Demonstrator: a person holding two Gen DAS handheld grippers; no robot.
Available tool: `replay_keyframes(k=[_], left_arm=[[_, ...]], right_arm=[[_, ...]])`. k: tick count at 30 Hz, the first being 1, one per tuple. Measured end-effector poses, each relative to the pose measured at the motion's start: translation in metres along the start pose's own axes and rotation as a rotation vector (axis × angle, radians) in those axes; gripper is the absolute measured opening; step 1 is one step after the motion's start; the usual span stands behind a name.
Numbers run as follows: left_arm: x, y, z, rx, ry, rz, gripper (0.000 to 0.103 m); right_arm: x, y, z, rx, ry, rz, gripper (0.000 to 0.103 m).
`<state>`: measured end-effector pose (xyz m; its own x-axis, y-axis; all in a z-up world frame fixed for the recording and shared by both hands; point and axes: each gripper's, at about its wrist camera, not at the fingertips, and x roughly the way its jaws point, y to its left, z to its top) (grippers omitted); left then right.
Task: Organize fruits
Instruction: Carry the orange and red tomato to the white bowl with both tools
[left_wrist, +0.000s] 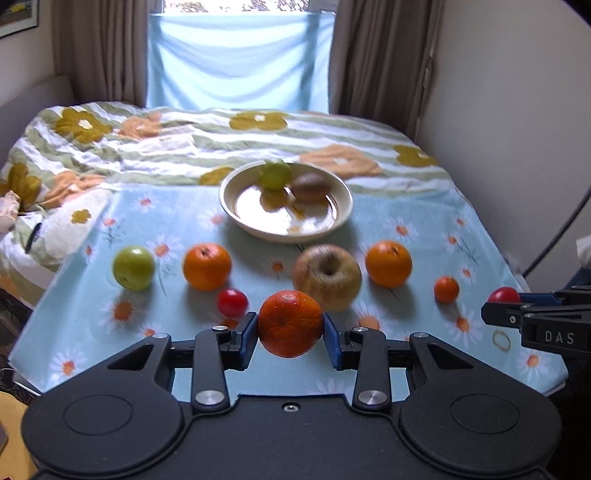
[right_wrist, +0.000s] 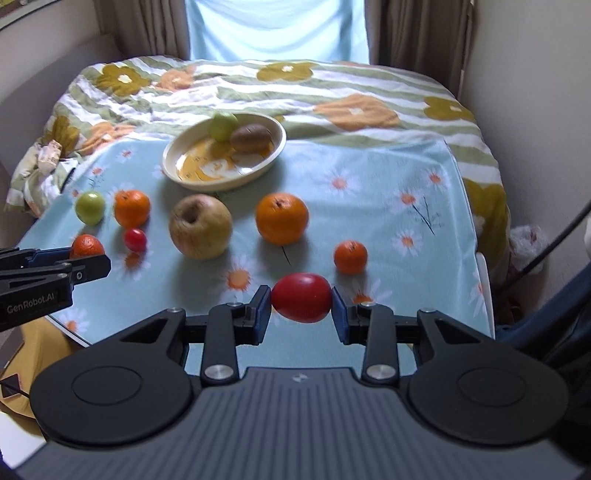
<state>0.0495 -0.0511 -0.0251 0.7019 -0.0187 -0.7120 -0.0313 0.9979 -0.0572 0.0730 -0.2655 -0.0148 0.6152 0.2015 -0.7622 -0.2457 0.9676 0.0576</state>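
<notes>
Deep-orange dimpled mandarin (left_wrist: 290, 323); glossy red oval tomato (right_wrist: 301, 297).

A blue cloth w/ daisies (right_wrist: 388, 192) lies on a bed, a flower blanket (left_wrist: 177, 144) is far behind it, brown curtains (left_wrist: 376, 55) hang left & right of a light blue sheet (left_wrist: 236, 59).
</notes>
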Motion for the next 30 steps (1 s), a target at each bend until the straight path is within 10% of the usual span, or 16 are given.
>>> replay_keyframes(k=[11, 30], left_arm=[[-0.010, 0.022, 0.044, -0.004, -0.091, 0.079, 0.041], [0.082, 0.075, 0.151, 0.072, -0.046, -0.011, 0.041]], right_arm=[[0.002, 0.019, 0.062, -0.066, -0.072, 0.103, 0.050], [0.086, 0.065, 0.174, -0.038, -0.048, 0.105, 0.050]])
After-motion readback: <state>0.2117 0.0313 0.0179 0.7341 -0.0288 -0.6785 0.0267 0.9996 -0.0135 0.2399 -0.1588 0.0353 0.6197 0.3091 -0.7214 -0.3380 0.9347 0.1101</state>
